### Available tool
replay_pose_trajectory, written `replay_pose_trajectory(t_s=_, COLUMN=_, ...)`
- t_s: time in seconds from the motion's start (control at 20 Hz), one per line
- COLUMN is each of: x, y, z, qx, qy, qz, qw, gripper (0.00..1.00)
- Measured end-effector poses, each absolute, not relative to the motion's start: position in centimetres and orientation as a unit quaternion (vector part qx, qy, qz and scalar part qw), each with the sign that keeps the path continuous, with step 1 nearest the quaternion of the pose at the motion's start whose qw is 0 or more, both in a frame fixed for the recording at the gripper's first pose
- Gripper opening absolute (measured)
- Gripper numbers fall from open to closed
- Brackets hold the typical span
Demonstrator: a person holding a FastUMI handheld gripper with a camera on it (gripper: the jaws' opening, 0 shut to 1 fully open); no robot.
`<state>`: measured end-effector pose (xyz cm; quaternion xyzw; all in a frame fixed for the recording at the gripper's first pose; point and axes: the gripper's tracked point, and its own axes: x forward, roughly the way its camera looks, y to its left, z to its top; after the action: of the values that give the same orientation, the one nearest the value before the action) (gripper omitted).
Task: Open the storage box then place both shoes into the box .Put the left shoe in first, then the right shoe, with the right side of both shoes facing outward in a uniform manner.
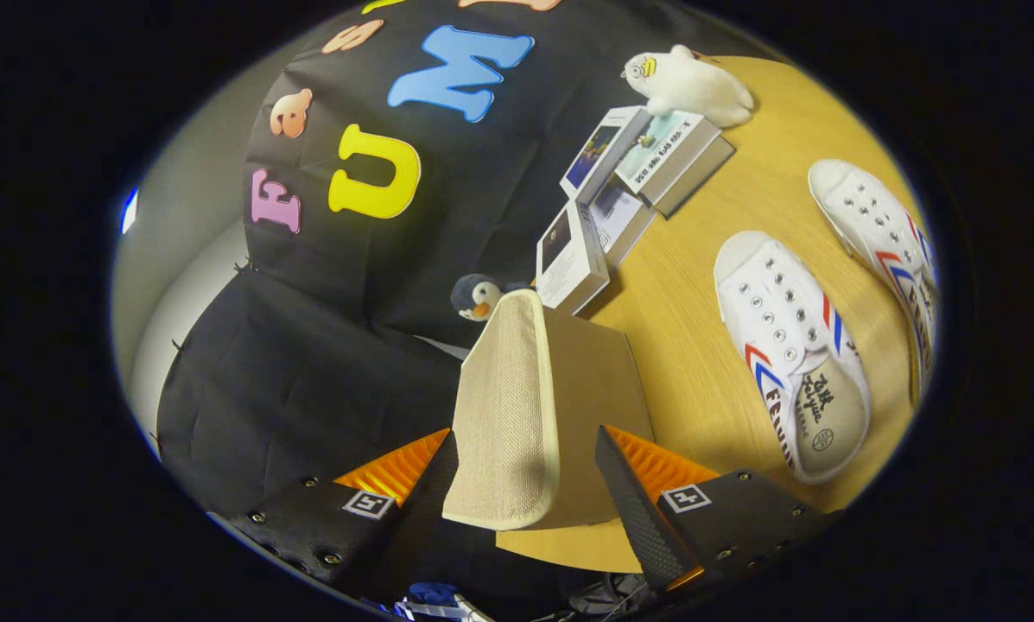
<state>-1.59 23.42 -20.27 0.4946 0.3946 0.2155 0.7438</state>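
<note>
The view is rolled sideways, with the wooden table (698, 285) running up one side. A beige fabric storage box (599, 389) stands on the table, its woven lid (499, 415) lying on top. My gripper (527, 434) is open, its fingers spread wide astride the lid's near edge. One finger (434, 484) lies along the lid's top face. The other finger (624, 492) sits against the box's side, with a narrow gap to the lid's rim. Two white canvas shoes with red and blue stripes lie on the table past the box, one nearer (789, 354), one farther (879, 233).
Several books are stacked behind the box, one pile (573, 255) close to it and another (655, 155) farther back. A white plush toy (689, 82) lies on the far pile. A small penguin toy (478, 298) peeks out behind the lid.
</note>
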Motion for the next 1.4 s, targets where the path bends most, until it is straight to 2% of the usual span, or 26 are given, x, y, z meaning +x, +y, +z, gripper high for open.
replay_pose_trajectory(t_s=0.2, x=-2.2, y=24.7, z=-20.7, qx=0.534, qy=0.416, qz=0.221, qw=0.702, gripper=0.95)
replay_pose_trajectory(t_s=0.3, x=-2.1, y=24.9, z=-20.6, qx=0.547, qy=0.419, qz=0.220, qw=0.690, gripper=0.82)
replay_pose_trajectory(t_s=0.5, x=-2.5, y=25.7, z=-20.7, qx=0.551, qy=0.436, qz=0.229, qw=0.674, gripper=0.81)
replay_pose_trajectory(t_s=0.6, x=-2.9, y=25.4, z=-21.0, qx=0.548, qy=0.445, qz=0.220, qw=0.673, gripper=0.58)
replay_pose_trajectory(t_s=0.65, x=-3.1, y=25.8, z=-21.0, qx=0.549, qy=0.450, qz=0.225, qw=0.667, gripper=0.41)
replay_pose_trajectory(t_s=0.8, x=-3.7, y=26.7, z=-21.0, qx=0.532, qy=0.462, qz=0.239, qw=0.668, gripper=0.41)
replay_pose_trajectory(t_s=0.9, x=-2.7, y=25.6, z=-20.8, qx=0.540, qy=0.452, qz=0.224, qw=0.674, gripper=0.10)
replay_pose_trajectory(t_s=1.0, x=-3.3, y=26.1, z=-19.8, qx=0.538, qy=0.454, qz=0.244, qw=0.667, gripper=0.10)
replay_pose_trajectory(t_s=1.05, x=-3.5, y=26.3, z=-19.2, qx=0.533, qy=0.453, qz=0.257, qw=0.667, gripper=0.05)
replay_pose_trajectory(t_s=1.1, x=-3.7, y=26.3, z=-18.6, qx=0.528, qy=0.449, qz=0.266, qw=0.670, gripper=0.04)
replay_pose_trajectory(t_s=1.4, x=-2.9, y=26.8, z=-13.7, qx=0.513, qy=0.427, qz=0.299, qw=0.682, gripper=0.04)
